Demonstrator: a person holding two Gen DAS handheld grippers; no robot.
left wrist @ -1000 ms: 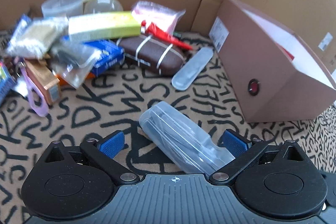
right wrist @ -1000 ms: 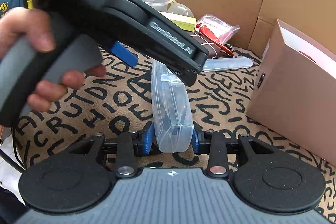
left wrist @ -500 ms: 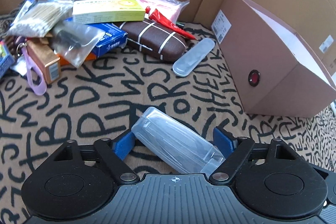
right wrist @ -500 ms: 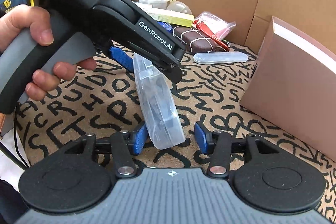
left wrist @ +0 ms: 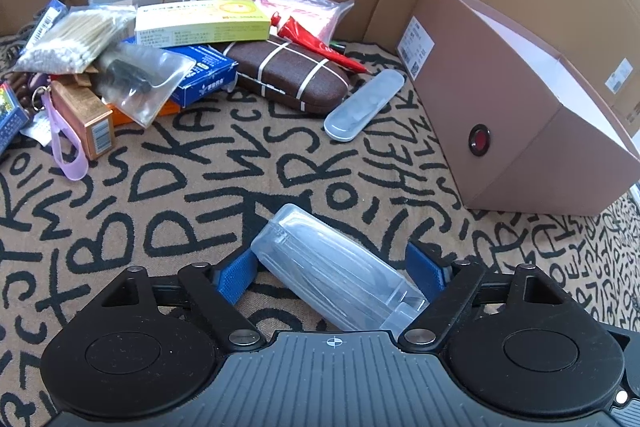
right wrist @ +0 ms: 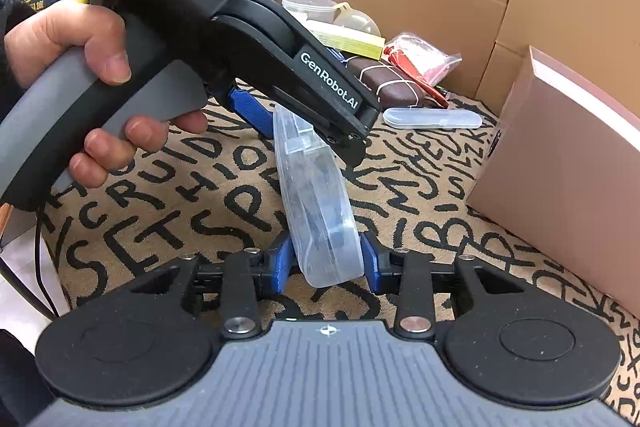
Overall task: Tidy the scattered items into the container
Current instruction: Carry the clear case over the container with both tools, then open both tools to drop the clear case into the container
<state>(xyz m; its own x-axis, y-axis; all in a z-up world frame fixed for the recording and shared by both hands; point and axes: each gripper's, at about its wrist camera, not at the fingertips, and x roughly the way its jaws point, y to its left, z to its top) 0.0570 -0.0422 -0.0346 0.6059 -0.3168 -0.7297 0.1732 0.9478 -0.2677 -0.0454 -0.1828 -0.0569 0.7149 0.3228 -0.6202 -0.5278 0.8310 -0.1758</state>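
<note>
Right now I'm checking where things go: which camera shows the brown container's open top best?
The left wrist view: the brown container shows two outer walls, its white inside and open top. The right wrist view catches only one side wall and rim at the frame's right edge.

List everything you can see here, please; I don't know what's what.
clear case: one, see-through, between both claws
pink box: one, open-topped, at right
slim case: one, translucent, beside the pink box
glasses case: one, brown, white-striped, in the pile
red tube: one, behind the glasses case
yellow box: one, atop the pile
cotton swabs: one bag, pile's left
cloth: one, tan, black letters, underneath
hand: one, on left claw's handle
left claw, right claw: black, blue pads, gripping the clear case
</note>
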